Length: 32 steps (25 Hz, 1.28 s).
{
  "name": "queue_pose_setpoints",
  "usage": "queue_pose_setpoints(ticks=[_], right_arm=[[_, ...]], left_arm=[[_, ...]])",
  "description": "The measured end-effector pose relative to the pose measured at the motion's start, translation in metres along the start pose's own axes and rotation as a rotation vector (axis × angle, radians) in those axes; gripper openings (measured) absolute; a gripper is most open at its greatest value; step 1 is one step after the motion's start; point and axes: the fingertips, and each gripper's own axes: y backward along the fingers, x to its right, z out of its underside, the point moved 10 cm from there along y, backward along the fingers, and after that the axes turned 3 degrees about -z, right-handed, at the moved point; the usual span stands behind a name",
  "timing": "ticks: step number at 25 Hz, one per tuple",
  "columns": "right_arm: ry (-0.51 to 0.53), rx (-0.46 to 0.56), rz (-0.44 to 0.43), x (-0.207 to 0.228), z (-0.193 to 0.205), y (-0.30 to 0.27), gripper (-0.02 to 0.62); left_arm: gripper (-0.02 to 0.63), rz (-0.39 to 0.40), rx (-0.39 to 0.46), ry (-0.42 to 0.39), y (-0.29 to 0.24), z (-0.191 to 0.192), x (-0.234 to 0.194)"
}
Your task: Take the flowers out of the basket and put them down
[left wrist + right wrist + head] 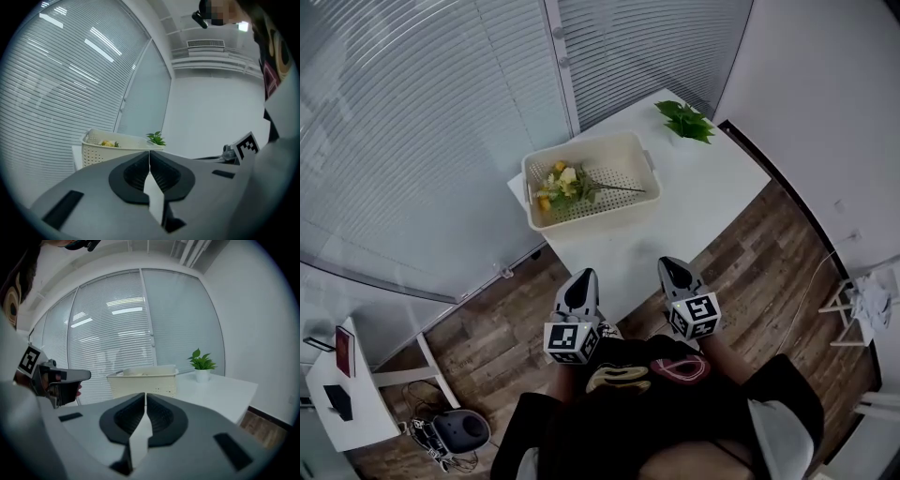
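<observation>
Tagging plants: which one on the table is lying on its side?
The flowers in the basket; the potted plant at the far corner stands upright.

The head view looked steeply down from high above onto the white surface (pixel 703 187), the basket (pixel 609 212) and the potted plant (pixel 684 120). Both gripper views faced nearly level from short of the surface's near edge, sharing the basket and potted plant.

The basket (pixel 609 217) is perforated plastic, the table (pixel 712 187) smooth and matt

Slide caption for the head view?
Left tool and right tool shut, empty, before the table; flowers lie in basket.
</observation>
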Motion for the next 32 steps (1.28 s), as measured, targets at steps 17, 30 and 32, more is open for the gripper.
queue_pose_setpoints(ticks=[17, 30, 32], right_arm=[[-0.023, 0.028, 0.011, 0.028, -0.026, -0.033, 0.011], [0.031, 0.077, -0.139, 0.059, -0.088, -0.098, 0.037], [0.045, 0.082, -0.153, 0.064, -0.098, -0.107, 0.058]], left_arm=[[0.018, -0.078, -0.014, 0.045, -0.02, -0.004, -0.018], [0.018, -0.216, 0.024, 0.062, -0.048, -0.017, -0.023], [0.018, -0.236, 0.022, 0.066, -0.049, -0.017, -0.024]])
